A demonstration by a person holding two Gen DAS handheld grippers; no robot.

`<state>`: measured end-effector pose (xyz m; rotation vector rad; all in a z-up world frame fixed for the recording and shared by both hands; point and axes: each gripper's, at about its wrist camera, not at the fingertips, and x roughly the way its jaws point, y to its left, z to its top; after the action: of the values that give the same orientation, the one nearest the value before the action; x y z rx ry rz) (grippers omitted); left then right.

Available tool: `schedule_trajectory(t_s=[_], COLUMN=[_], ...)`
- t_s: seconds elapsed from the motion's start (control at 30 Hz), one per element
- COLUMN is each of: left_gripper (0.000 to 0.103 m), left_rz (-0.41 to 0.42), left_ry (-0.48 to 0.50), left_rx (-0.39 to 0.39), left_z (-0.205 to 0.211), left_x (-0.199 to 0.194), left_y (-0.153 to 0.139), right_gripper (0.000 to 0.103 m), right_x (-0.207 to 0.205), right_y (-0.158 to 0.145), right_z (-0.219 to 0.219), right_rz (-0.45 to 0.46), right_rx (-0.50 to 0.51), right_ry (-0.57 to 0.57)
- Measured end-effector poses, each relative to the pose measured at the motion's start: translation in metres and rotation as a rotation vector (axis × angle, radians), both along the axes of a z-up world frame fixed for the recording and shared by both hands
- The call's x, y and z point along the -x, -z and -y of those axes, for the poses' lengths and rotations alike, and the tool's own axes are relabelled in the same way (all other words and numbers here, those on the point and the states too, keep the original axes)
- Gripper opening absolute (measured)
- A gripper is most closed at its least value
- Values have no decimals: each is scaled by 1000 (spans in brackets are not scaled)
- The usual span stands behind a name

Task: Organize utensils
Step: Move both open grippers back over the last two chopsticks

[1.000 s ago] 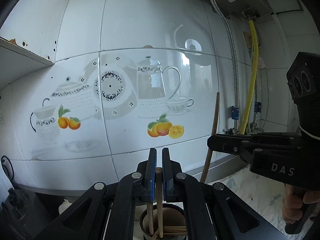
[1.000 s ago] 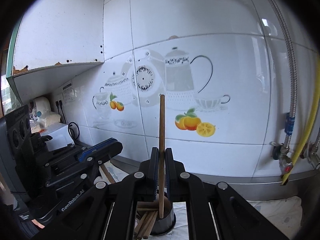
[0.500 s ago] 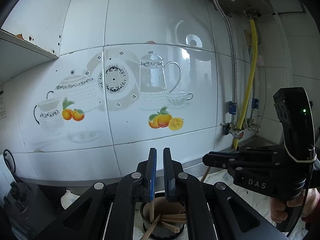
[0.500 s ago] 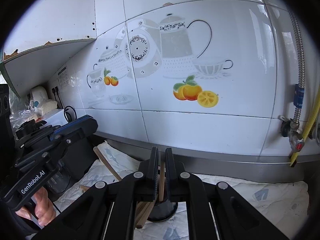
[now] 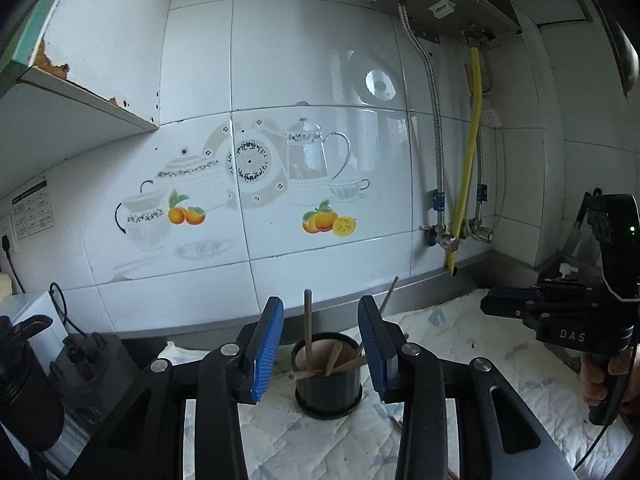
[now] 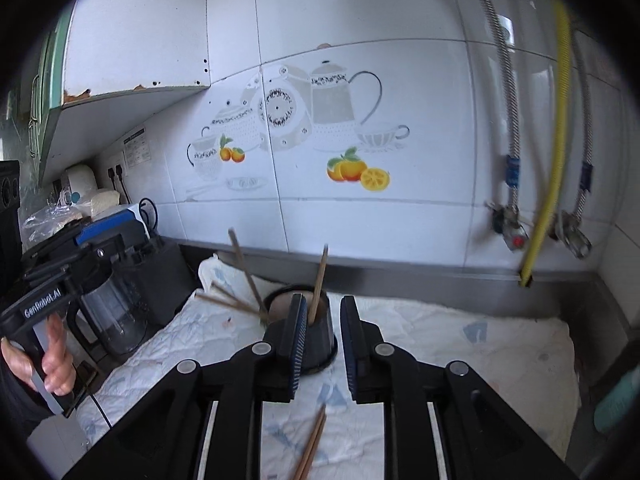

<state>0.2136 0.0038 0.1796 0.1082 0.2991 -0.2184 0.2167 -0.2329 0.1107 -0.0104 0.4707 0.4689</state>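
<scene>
Fingers first: our left gripper [image 5: 320, 350] stands wide and opening, nothing pressed between its blue pads; our right gripper [image 6: 322, 344] is narrower, also opening, empty. The dark holder [image 5: 327, 376] sits ahead on the white cloth [image 5: 440, 360], chopsticks [image 5: 308, 324] standing inside. A loose pair [image 6: 312, 444] lies near right; we judge that next, gripped mid-length.

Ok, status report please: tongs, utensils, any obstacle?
Left tongs and right tongs opening, empty. Wooden chopsticks in round dark holder. Loose chopstick pair on white cloth.
</scene>
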Motion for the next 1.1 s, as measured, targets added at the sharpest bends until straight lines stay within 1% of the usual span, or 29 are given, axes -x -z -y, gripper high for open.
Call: schedule_trajectory(t_s=[0.1, 0.23, 0.33, 0.4, 0.53, 0.63, 0.83, 1.03, 1.1], left_gripper=[48, 49, 51, 51, 51, 52, 52, 52, 52], left_rz=[-22, -57, -90, -111, -170, -214, -273, -314, -325], left_ry=[-13, -23, -36, -42, -58, -67, -70, -62, -61], left_rx=[-22, -33, -19, -6, 44, 73, 85, 98, 95], left_z=[-3, -7, -13, -18, -28, -33, -30, -25, -23], left_x=[26, 55, 76, 86, 100, 104, 106, 101, 100], left_y=[10, 27, 43, 55, 80, 99, 130, 149, 154], right_gripper=[20, 20, 20, 20, 20, 20, 20, 20, 20], right_x=[24, 54, 75, 88, 109, 121, 137, 137, 135], right_y=[17, 48, 71, 91, 124, 142, 166, 183, 188], right_z=[3, 1, 2, 3, 7, 6, -5, -11, -9], right_rz=[-29, -79, -108, -143, -199, -241, -268, -285, -301], right_rx=[9, 33, 47, 47, 54, 61, 93, 133, 130], right_ry=[12, 22, 33, 37, 40, 22, -14, -19, -19])
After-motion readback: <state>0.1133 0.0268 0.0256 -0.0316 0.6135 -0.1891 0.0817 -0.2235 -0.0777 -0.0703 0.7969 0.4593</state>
